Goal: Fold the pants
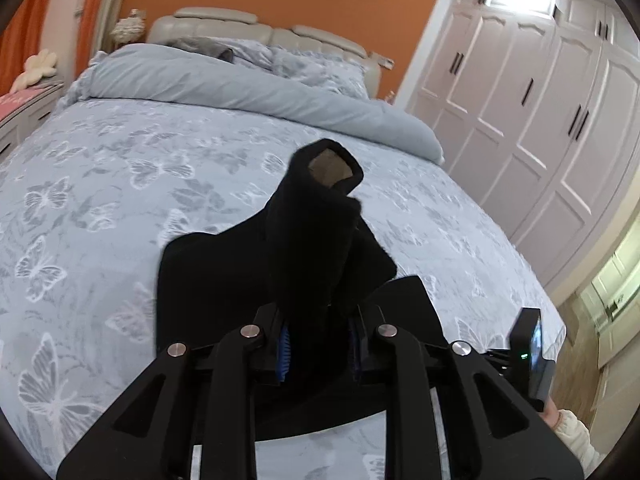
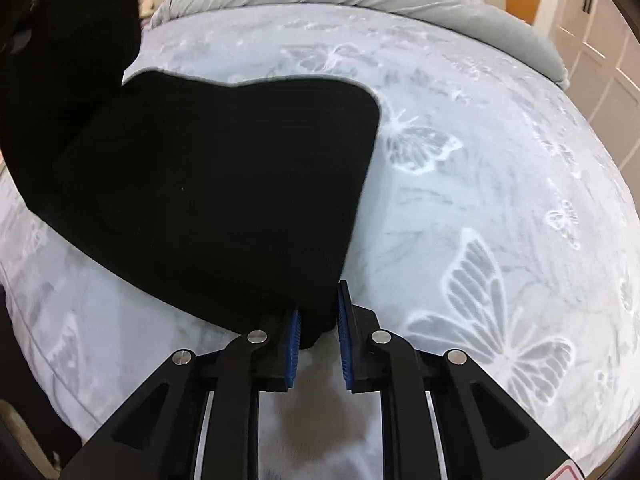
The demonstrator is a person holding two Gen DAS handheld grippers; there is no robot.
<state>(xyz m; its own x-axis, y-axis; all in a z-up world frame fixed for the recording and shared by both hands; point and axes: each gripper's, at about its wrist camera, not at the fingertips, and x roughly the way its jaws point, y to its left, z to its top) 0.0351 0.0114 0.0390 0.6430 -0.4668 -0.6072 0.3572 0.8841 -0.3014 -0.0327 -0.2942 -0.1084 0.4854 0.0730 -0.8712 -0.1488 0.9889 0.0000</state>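
The black pants lie spread on the butterfly-print bed sheet. My right gripper points steeply down at their near corner and is shut on it, the cloth bunched between the blue pads. At the upper left of the right wrist view, part of the pants rises off the bed. In the left wrist view my left gripper is shut on a bunched fold of the pants. That fold stands up in front of the camera, with tan lining showing at its top.
A rolled grey duvet and pillows lie across the far end by the beige headboard. White wardrobe doors line the right side and a nightstand stands at the left. The other gripper's body and a sleeve show at lower right.
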